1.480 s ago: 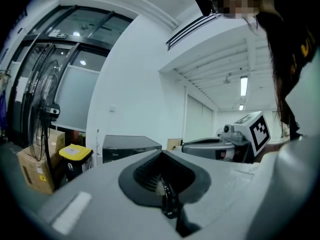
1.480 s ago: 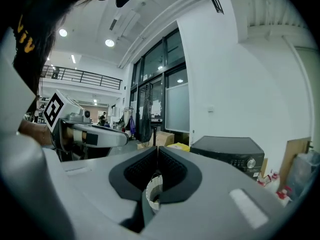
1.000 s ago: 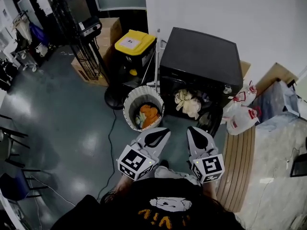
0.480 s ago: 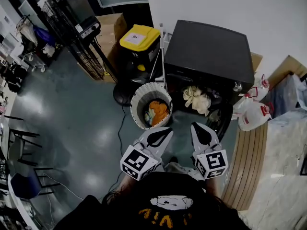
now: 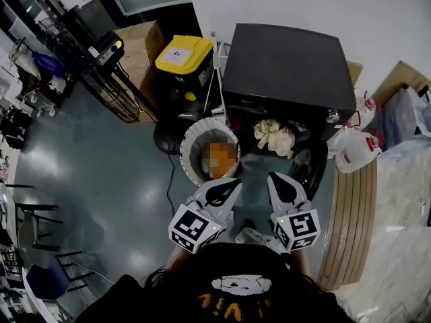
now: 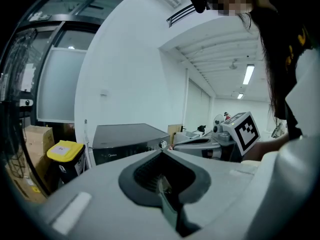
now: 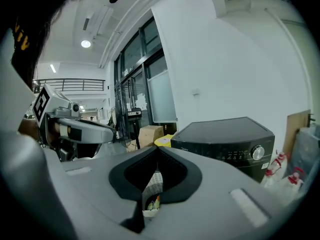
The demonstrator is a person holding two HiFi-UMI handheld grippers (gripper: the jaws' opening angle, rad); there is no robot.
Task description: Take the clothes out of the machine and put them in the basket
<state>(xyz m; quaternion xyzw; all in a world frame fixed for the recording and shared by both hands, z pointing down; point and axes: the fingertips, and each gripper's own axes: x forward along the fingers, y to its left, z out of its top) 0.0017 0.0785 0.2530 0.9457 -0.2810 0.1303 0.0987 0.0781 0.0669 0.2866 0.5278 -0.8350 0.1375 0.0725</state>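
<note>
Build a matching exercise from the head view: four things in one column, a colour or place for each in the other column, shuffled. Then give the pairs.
Things
1. washing machine
2. basket
3. bin
4. jugs

Descriptions
A. yellow lid
B. white with red caps
C. black, with pale clothes at its open front
D. round, just left of the machine's opening in the picture

Pairs: 1-C, 2-D, 3-A, 4-B
</note>
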